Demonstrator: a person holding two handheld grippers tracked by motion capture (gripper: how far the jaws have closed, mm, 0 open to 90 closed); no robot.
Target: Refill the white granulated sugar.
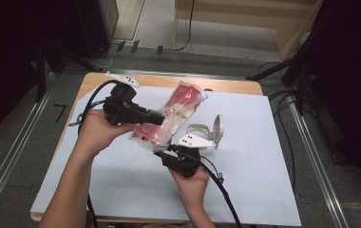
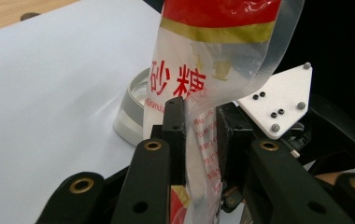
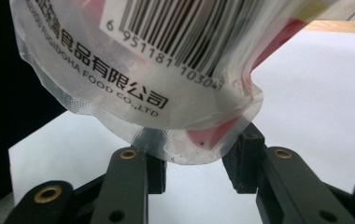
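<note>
Above the white sheet point(image 1: 264, 142) covering the table point(image 1: 235, 85), you hold a sugar bag point(image 1: 171, 121) off the surface, between both grippers. Behind it sits an open-lidded container point(image 1: 202, 135).

Left gripper point(image 2: 199, 140): jaws pinching the bag's film, a thin hold. If that plastic slides out, the loaded bag swings or drops.

Right gripper point(image 3: 196, 161): jaws spread either side of the bag's sealed bottom corner, pads seemingly not pressing. Close off-centre and you catch only the seam, which may tear or slip.
</note>
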